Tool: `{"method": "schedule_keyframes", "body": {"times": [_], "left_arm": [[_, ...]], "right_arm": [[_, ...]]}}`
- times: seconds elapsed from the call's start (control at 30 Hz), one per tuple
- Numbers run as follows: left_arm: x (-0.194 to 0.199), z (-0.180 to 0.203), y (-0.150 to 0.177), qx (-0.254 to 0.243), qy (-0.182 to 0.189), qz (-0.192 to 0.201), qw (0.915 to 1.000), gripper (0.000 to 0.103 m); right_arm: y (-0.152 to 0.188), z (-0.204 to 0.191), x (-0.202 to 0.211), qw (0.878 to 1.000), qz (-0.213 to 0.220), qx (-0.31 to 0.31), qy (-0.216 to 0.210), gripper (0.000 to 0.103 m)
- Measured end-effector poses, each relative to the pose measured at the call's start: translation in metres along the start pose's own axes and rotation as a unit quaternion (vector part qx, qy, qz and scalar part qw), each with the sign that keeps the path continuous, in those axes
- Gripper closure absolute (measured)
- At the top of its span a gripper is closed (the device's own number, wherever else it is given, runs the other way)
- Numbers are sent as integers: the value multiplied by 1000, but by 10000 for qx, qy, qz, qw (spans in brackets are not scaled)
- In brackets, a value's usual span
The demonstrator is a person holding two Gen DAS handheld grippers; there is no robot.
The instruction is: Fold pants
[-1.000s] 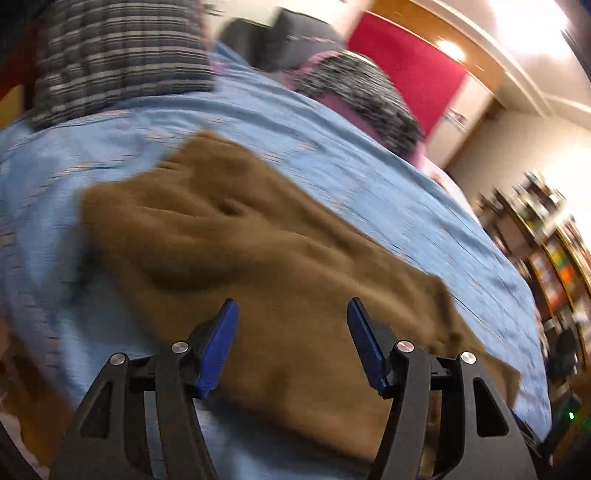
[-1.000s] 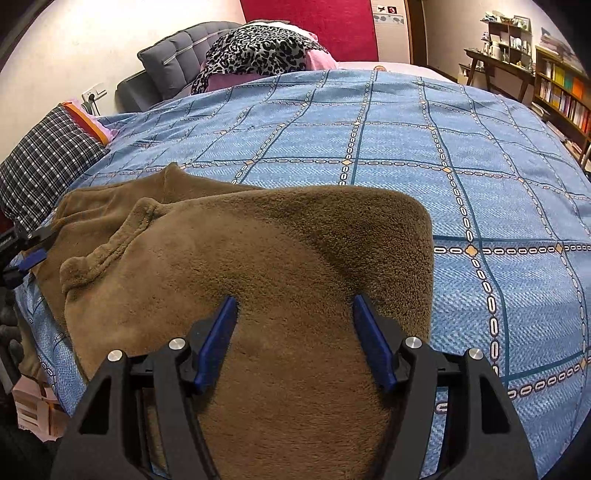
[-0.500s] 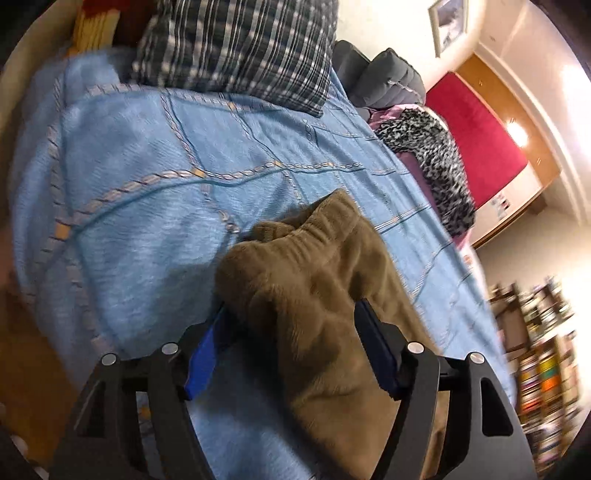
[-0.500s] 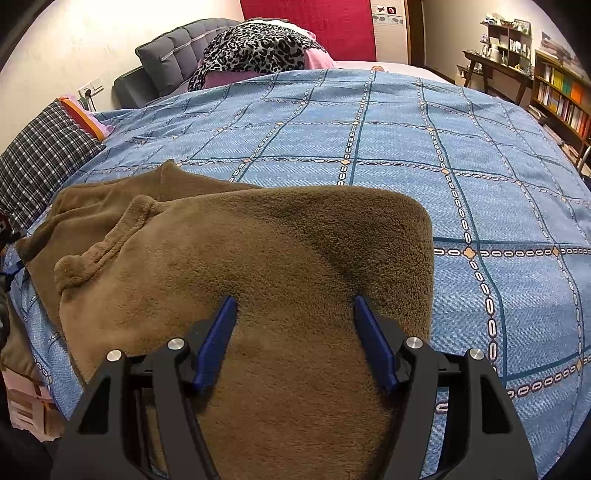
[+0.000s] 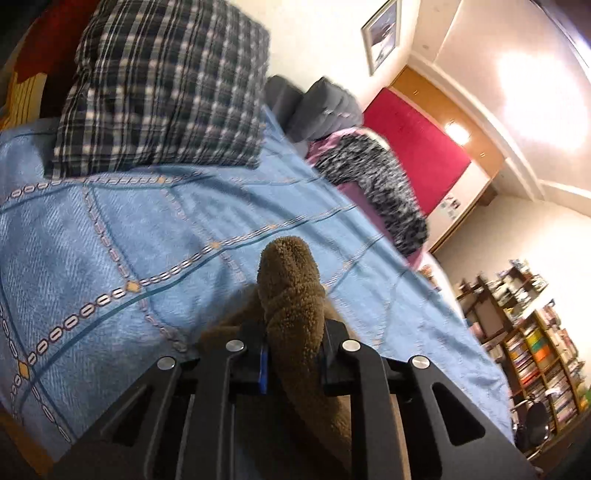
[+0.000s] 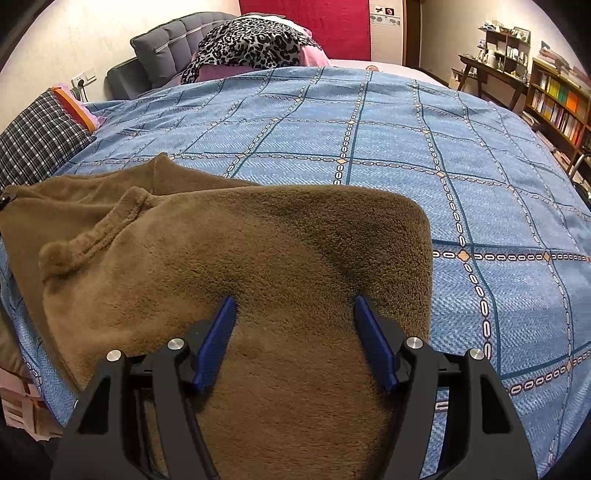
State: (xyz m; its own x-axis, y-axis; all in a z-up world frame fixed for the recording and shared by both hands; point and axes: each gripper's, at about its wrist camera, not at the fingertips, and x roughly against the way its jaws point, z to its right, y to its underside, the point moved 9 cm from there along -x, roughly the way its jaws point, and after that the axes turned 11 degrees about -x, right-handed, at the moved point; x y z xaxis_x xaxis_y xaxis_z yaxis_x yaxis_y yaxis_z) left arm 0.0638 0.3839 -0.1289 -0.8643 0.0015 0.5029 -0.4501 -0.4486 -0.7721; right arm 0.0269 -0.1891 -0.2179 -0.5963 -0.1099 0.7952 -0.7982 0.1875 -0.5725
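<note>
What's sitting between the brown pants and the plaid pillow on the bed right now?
Nothing: in the left wrist view only bare blue bedspread lies between the pants bunched in the left gripper and the plaid pillow.

It was a home bedroom: a bed (image 6: 369, 122) under a blue quilt, a plaid pillow (image 5: 162, 85), a padded headboard (image 6: 166, 40), bookshelves (image 6: 557, 99) and a framed picture (image 5: 380, 33).

My left claw (image 5: 291, 363) and right claw (image 6: 295, 341): black skeletal frames. Blue finger pads (image 6: 216, 345), silver screw heads (image 6: 176, 344).
</note>
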Motion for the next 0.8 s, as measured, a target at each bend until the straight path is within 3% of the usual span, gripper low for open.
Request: {"method": "schedule_keyframes", "body": {"times": [0.13,0.17,0.23,0.37,0.53,0.7,0.77,0.8], "left_arm": [[-25,-24,36,305,-251,-706,9967,81],[-25,-27,38,363,-256,-720,9964,76],[-24,-34,39,478,-354,-777,9952,45],[-24,-30,41,494,-147,-1002,9936,37],[-32,-14,53,311,34,-1274,9914,32],[-47,-6,53,188,134,-1271,9916,31],[-52,-1,50,217,309,-1256,9914,36],[-53,2,50,276,452,-1258,9906,51]], "right_arm": [[0,-1,0,10000,-6,6,39,35],[0,-1,0,10000,-9,8,42,35],[0,-1,0,10000,-15,6,47,35],[0,-1,0,10000,-10,0,54,35],[-1,-1,-1,10000,14,-10,49,34],[-1,-1,0,10000,27,-21,21,34],[-1,-1,0,10000,39,-30,6,34],[-1,-1,0,10000,42,-37,-3,34]]}}
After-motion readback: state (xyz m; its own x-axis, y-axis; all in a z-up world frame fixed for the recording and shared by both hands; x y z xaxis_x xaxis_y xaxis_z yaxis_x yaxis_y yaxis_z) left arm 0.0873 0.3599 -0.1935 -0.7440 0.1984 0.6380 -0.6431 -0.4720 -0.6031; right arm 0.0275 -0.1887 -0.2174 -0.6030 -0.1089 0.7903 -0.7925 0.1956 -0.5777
